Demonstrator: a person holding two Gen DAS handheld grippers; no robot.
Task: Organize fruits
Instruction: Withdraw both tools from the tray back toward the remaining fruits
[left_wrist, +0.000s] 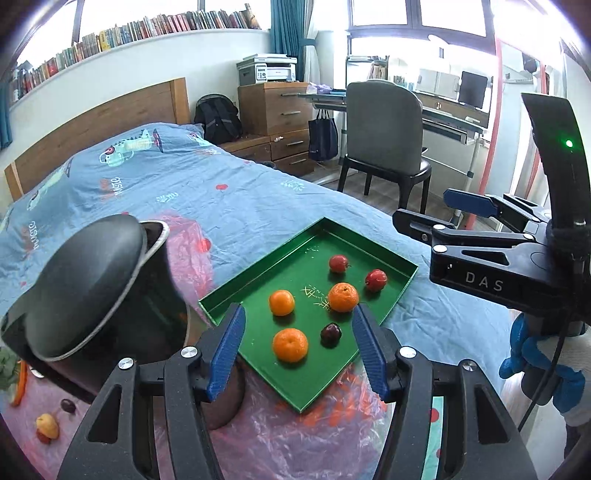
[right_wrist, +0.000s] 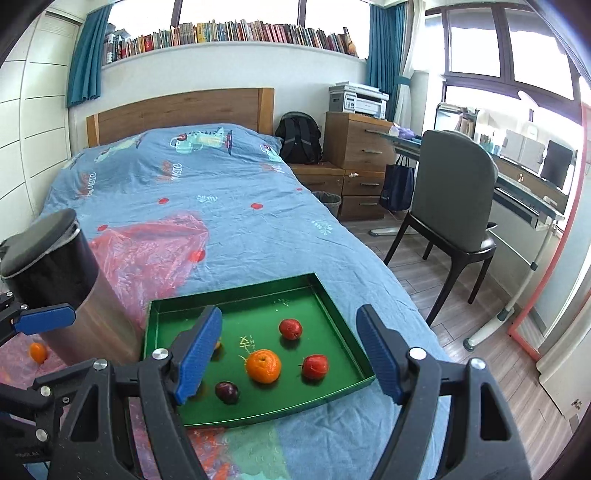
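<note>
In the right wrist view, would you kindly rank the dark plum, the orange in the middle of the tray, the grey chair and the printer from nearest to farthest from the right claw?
1. Dark plum, near edge of the green tray, just ahead of the right claw.
2. Orange, mid-tray.
3. Grey chair, on the floor to the right.
4. Printer, on the drawers by the far wall.

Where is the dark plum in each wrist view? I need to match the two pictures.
Left wrist view: the dark plum lies in the green tray, near its nearest corner, right of the front orange.
Right wrist view: the dark plum sits near the tray's front wall, left of the big orange.
Shared landmark: the yellow writing on the tray floor.
</note>
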